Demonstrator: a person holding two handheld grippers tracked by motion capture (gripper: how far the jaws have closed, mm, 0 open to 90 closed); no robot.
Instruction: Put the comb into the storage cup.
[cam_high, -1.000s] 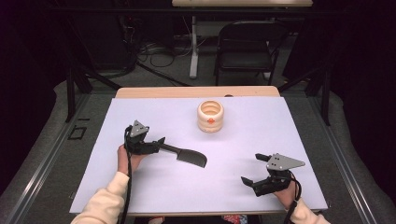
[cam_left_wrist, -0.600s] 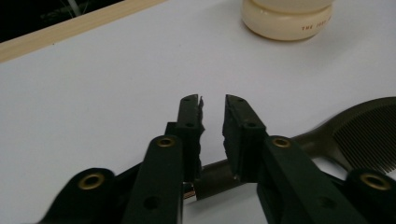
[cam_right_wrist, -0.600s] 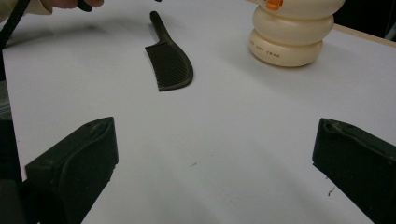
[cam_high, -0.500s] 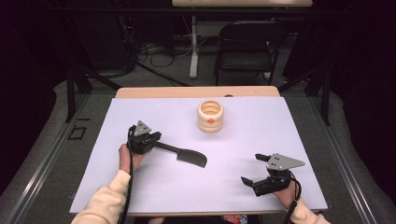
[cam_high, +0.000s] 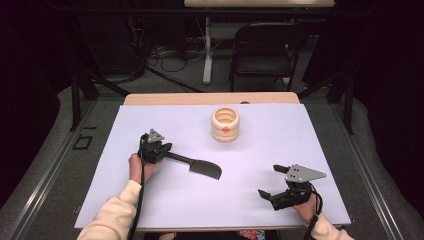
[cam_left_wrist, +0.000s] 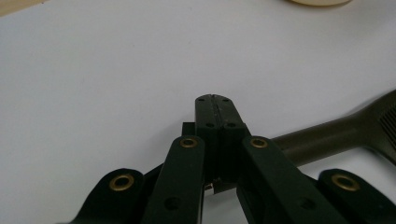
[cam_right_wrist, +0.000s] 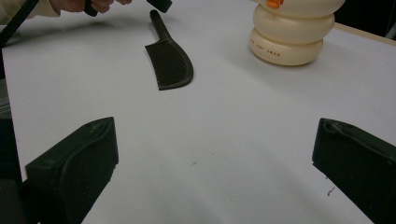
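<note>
White table (cam_high: 300, 150): left tool (cam_high: 161, 148) apparently clamped on comb (cam_high: 197, 165) handle.

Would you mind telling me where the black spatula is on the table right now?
In the high view the black spatula lies left of centre on the white table, in front of the cream container, its handle end at the left gripper.

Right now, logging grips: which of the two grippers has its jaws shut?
The left gripper, clamped on the black comb's handle; the right gripper rests with jaws wide apart.
</note>
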